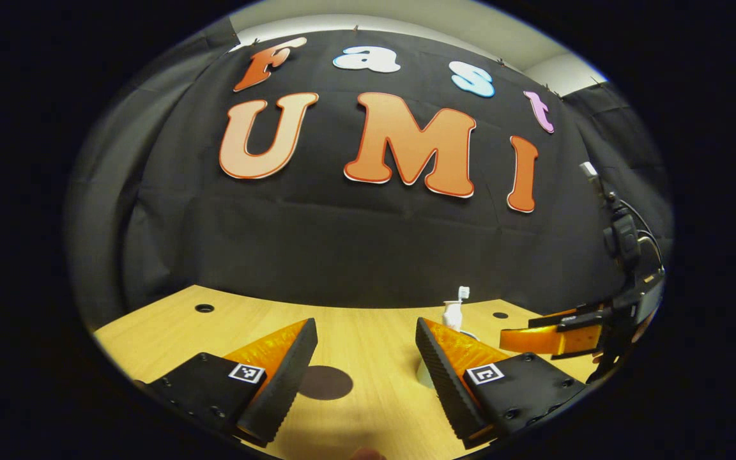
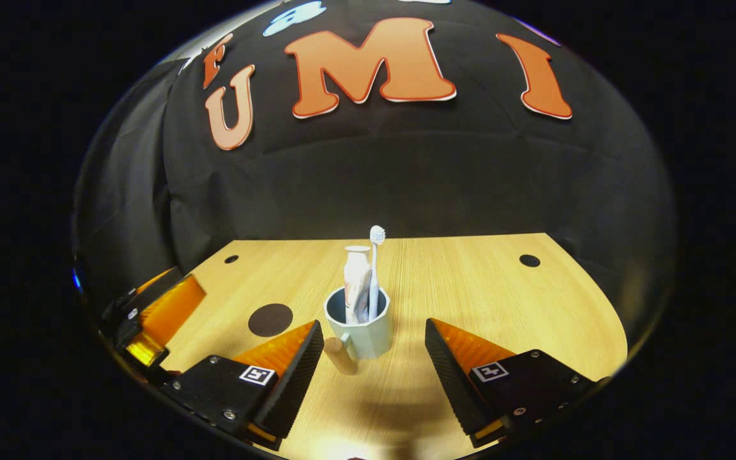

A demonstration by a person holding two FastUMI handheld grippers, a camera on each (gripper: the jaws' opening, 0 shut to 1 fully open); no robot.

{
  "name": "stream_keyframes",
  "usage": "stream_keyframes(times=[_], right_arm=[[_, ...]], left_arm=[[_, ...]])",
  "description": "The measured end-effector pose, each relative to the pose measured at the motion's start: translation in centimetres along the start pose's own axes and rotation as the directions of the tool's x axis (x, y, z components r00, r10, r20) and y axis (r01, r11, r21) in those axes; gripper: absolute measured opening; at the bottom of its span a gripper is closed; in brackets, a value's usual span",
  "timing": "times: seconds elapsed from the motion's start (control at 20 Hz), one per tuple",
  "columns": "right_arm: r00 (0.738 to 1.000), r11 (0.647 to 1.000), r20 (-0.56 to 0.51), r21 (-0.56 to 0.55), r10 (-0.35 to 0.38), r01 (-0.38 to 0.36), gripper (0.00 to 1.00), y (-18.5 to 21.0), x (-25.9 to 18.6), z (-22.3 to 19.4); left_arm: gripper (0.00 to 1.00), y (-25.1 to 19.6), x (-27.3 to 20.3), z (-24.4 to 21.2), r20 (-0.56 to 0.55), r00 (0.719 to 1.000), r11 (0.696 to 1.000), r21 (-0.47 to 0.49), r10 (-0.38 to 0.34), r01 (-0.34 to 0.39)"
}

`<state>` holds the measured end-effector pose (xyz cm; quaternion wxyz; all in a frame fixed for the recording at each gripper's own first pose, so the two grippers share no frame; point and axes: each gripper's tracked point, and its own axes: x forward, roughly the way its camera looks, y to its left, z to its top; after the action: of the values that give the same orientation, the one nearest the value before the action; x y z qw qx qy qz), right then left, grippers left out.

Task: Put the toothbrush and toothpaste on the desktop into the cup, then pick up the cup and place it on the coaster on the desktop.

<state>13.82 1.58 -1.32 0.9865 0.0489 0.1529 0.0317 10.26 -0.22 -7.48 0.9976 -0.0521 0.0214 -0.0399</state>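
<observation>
A pale green cup point(image 2: 368, 333) with a wooden handle point(image 2: 341, 355) stands upright on the wooden desktop point(image 2: 470, 287). A white toothbrush point(image 2: 375, 268) and a toothpaste tube point(image 2: 356, 281) stand inside it. My right gripper point(image 2: 374, 354) is open, its fingertips just short of the cup on either side. A dark round coaster point(image 2: 270, 319) lies to the cup's left. In the left gripper view the coaster point(image 1: 324, 383) lies between the fingers of my open left gripper point(image 1: 365, 348), and the toothpaste point(image 1: 452, 313) and toothbrush head point(image 1: 463, 292) rise behind its right finger point(image 1: 444, 364).
The other gripper point(image 1: 572, 335) and its cables appear at the right of the left gripper view, and the left one point(image 2: 151, 313) at the left edge of the right gripper view. Small dark holes point(image 2: 529, 260) mark the desktop's far corners. Black cloth closes the back.
</observation>
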Motion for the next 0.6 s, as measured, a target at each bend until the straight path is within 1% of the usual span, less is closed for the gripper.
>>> stream_keyframes(times=[0.2, 0.35, 0.45, 0.6], right_arm=[[0.992, 0.997, -0.108, -0.04, -0.068, 0.064, 0.96, 0.9, 2.4, -1.6], [0.979, 0.992, -0.166, -0.049, -0.119, 0.112, 0.95, 0.9, 3.7, -2.0], [0.968, 0.988, -0.198, -0.064, -0.152, 0.142, 0.94, 0.6, 4.2, -2.0], [0.952, 0.984, -0.25, -0.064, -0.176, 0.165, 0.89, 0.8, 4.6, -2.2]], left_arm=[[0.99, 3.5, -3.2, 0.5, 0.024, 0.999, 0.998, 0.042, 0.049, -0.05], [0.99, 6.0, -5.3, 0.7, 0.036, 0.994, 0.995, 0.004, 0.101, -0.102], [0.99, 7.0, -6.6, 0.4, 0.034, 0.993, 0.993, -0.012, 0.114, -0.114], [1.0, 8.6, -8.2, 0.1, 0.04, 0.99, 0.99, 0.027, 0.137, -0.138]])
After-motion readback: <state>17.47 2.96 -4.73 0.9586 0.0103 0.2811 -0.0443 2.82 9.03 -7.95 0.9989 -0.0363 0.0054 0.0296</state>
